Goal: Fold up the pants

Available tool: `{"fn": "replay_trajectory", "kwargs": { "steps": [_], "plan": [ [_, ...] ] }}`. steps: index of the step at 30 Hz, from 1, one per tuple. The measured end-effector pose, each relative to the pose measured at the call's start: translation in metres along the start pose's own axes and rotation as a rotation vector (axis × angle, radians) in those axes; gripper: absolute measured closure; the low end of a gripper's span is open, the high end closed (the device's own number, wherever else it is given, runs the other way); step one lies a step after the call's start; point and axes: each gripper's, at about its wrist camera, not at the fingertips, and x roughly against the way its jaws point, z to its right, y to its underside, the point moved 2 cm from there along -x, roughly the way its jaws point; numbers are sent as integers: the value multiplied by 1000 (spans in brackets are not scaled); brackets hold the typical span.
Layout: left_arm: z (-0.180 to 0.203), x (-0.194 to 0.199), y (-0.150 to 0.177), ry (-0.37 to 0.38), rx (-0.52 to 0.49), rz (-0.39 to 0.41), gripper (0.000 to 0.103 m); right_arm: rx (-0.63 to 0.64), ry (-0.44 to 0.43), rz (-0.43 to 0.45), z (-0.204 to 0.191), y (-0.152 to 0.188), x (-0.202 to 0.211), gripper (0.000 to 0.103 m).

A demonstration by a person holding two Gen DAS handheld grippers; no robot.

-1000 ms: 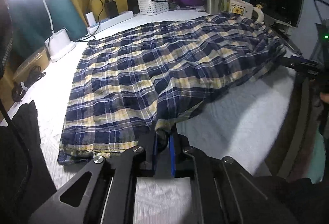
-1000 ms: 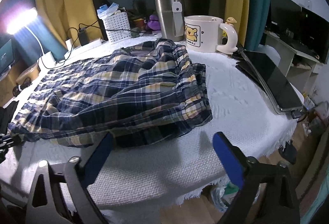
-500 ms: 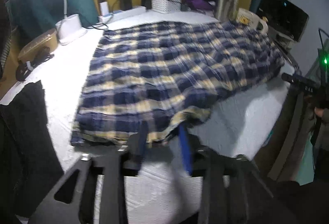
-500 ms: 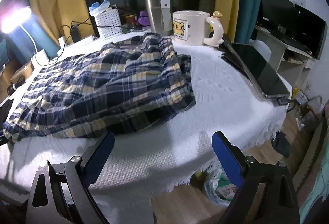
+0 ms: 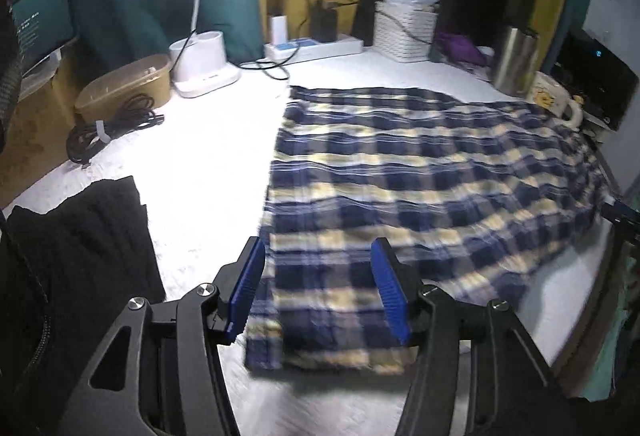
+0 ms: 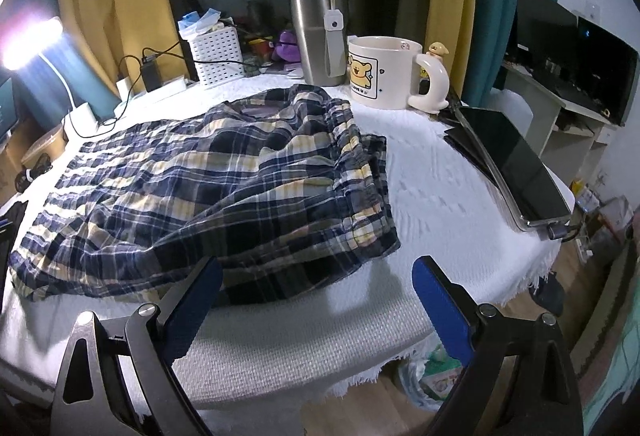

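Navy-and-yellow plaid pants (image 5: 420,176), folded lengthwise, lying rumpled across white tablecloth (image 5: 208,156)

Both grippers are built from black angular linkage arms with triangular cut-outs. Silver round screws are seen at the joints. The fingers (image 5: 248,290) are covered with blue ribbed pads (image 6: 442,310).

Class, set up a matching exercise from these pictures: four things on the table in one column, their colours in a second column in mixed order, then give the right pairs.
Things:
1. pants
2. tumbler
3. basket
4. soft toy

Colours:
A. white
B. purple
C. navy and yellow plaid
D. silver

Pairs: 1-C, 2-D, 3-A, 4-B
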Motion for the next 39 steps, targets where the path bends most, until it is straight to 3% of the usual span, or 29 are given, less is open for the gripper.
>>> {"fn": "replay_trajectory", "kwargs": {
  "steps": [6, 12, 15, 17, 19, 29, 35, 39],
  "plan": [
    [-15, -39, -2, -88, -13, -75, 48, -15, 20, -5, 5, -4, -3, 7],
    [-11, -49, -1, -71, -40, -57, 50, -42, 61, -14, 19, -8, -4, 7],
    [-6, -49, -1, -22, -56, -46, 71, -52, 70, -16, 22, -10, -6, 7],
    [-3, -49, -1, -12, -83, -38, 92, -44, 79, -20, 21, -12, -8, 7],
    [-2, -49, -2, -17, -88, -37, 98, -39, 83, -22, 20, -12, -9, 7],
    [-8, -49, -5, -53, -72, -58, 98, -54, 74, -11, 16, -16, -9, 7],
    [-26, -30, -16, -51, 58, -50, 95, -111, 57, 2, 20, -22, -11, 7],
    [-16, -17, -27, -69, 20, -21, 95, -129, 63, 6, 19, -28, -17, 7]
  ]
}}
